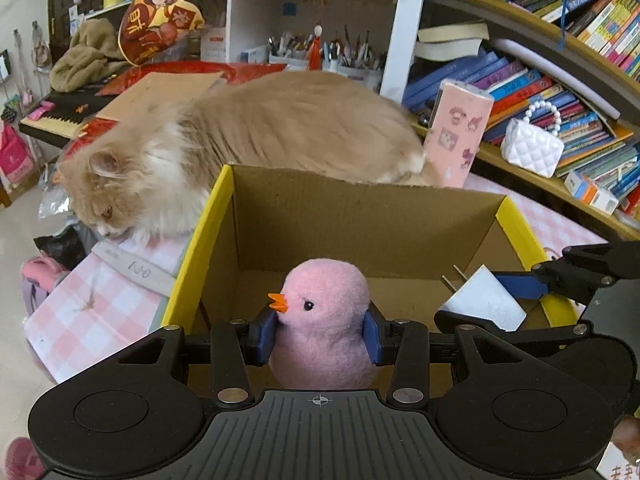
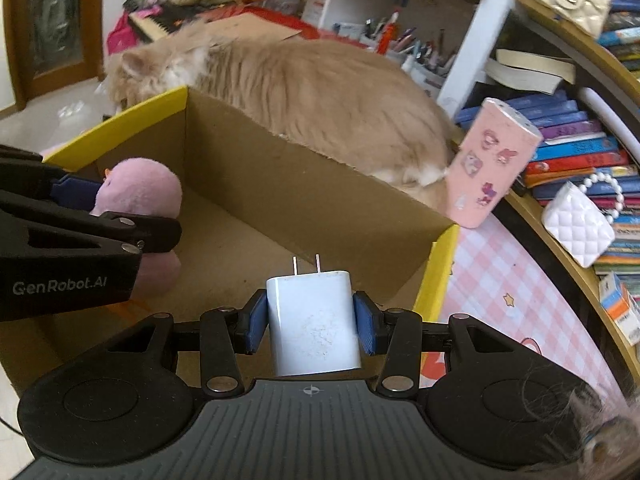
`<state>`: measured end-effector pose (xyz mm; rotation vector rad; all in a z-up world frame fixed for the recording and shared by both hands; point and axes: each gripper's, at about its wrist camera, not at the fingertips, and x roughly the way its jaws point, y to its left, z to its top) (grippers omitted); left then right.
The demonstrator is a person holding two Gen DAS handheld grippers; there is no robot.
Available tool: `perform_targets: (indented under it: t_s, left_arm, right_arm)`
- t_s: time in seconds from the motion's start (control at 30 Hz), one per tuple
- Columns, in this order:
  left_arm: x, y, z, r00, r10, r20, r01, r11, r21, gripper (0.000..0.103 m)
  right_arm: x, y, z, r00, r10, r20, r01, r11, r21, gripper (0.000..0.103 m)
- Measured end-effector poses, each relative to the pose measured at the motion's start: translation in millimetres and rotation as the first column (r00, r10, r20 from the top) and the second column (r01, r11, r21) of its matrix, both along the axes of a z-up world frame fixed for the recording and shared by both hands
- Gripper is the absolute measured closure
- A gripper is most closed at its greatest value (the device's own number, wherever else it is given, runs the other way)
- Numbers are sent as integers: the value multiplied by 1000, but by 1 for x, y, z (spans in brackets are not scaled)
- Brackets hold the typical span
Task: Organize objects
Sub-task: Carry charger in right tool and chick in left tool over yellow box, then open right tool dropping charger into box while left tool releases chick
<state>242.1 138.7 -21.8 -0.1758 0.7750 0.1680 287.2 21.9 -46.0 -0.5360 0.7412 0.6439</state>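
The left gripper (image 1: pixel 320 330) clamps a pink plush chick (image 1: pixel 326 320) between its 2 blue pads, orange beak facing left, held over the open cardboard box (image 1: pixel 360 216) with yellow flaps. To its right, the right gripper (image 2: pixel 312 322) pinches a white wall charger (image 2: pixel 312 320) by its sides, its 2 prongs pointing away toward the box's far wall. Behind the box lies a long-haired ginger cat (image 1: pixel 280 128). Right of the cat stands a pink stickered tube (image 1: pixel 460 132), leaning against shelves of books (image 1: pixel 540 92).
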Motion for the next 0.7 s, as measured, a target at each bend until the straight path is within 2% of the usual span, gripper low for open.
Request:
perform_targets:
  t_s: [0.17, 0.37, 0.43, 0.47, 0.57, 0.7]
  left_arm:
    - [3, 0, -6, 1000, 2, -29, -2, 1000, -1, 60]
    - [3, -2, -6, 1000, 1, -22, 0, 1000, 16, 60]
    - [4, -2, -5, 1000, -5, -18, 5, 1000, 14, 54]
    - [4, -3, -3, 1000, -10, -10, 10, 1000, 9, 49]
    - [2, -6, 5, 1000, -7, 26, 6, 1000, 13, 38]
    - [-7, -7, 21, 995, 6, 100, -10, 999, 31, 35]
  right_arm:
    - [2, 4, -3, 1000, 13, -11, -13, 1000, -16, 61]
    - [0, 3, -3, 1000, 18, -10, -18, 1000, -17, 62]
    - [0, 2, -1, 1000, 6, 1, -6, 1000, -3, 59]
    - [0, 1, -1, 1000, 4, 0, -4, 1000, 4, 54]
    - [0, -2, 2, 1000, -8, 7, 8, 1000, 30, 51]
    - [-3, -9, 9, 999, -39, 25, 37, 997, 67, 50]
